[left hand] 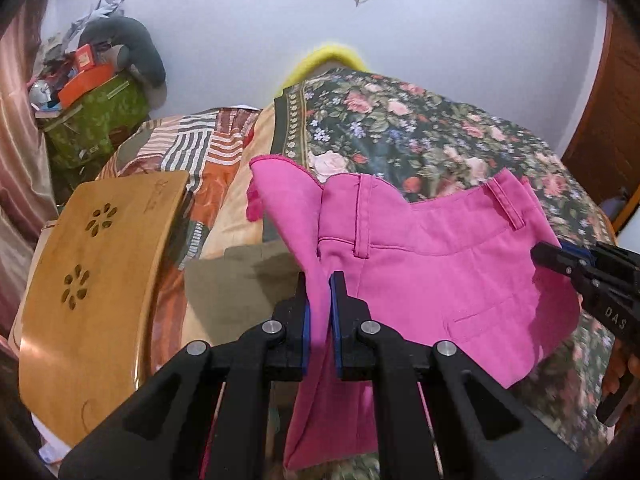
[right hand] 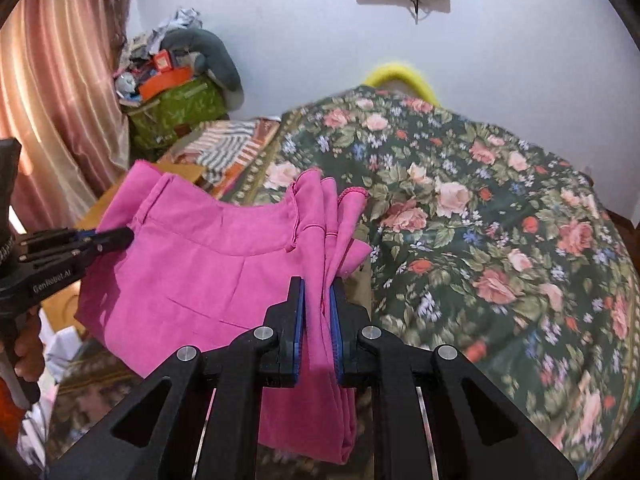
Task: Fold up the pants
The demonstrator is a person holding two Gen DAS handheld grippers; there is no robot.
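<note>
Bright pink pants (left hand: 432, 264) hang in the air above a bed, stretched between both grippers with the waistband and belt loops uppermost. My left gripper (left hand: 320, 284) is shut on a bunched fold of the pink cloth at the pants' left edge. My right gripper (right hand: 318, 286) is shut on gathered pink cloth (right hand: 208, 264) at the opposite edge. Each gripper shows in the other's view: the right one (left hand: 548, 258) at the far right, the left one (right hand: 116, 238) at the left, tips against the fabric. The lower legs drop out of sight below the fingers.
A dark floral bedspread (right hand: 480, 220) covers the bed under the pants. A wooden lap table (left hand: 92, 280) rests at the left on a striped patchwork blanket (left hand: 192, 148). An olive cloth (left hand: 236, 280) lies beside it. Green bag with clutter (left hand: 92, 124) stands by the wall; pink curtain (right hand: 60, 100) hangs left.
</note>
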